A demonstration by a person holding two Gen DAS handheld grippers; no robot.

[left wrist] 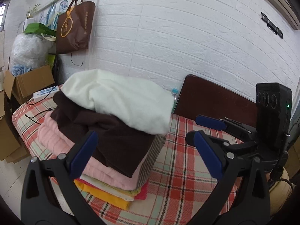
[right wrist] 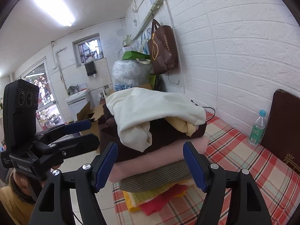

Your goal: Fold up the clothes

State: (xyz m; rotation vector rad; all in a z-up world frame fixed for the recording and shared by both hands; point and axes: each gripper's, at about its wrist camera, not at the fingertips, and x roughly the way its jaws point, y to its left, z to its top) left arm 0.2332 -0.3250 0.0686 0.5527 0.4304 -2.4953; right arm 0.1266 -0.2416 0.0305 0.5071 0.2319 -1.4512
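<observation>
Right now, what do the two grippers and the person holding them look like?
Both are black plastic clamp-style tools with silver rivets and long fingers faced with ridged blue pads. The left gripper and right gripper each carry a tall black camera block with three round lenses; a small green light glows on the right one's block. White lettering marks the left gripper's body. The person's sleeve is mustard yellow.

1. We saw a bright, evenly lit room in both views, colours clear on the white brick wall [left wrist: 187,37].
2. We traced the light to a ceiling tube lamp [right wrist: 53,4], which glared to pure white in the right wrist view.
3. We noted daylight blown out at the window [right wrist: 90,49] and glass door [right wrist: 41,93].
4. We found only soft shadows under the pile of clothes [left wrist: 105,131].
5. We saw strong fisheye bending, dark vignetted corners, and slightly soft near fingers [right wrist: 106,166].
</observation>
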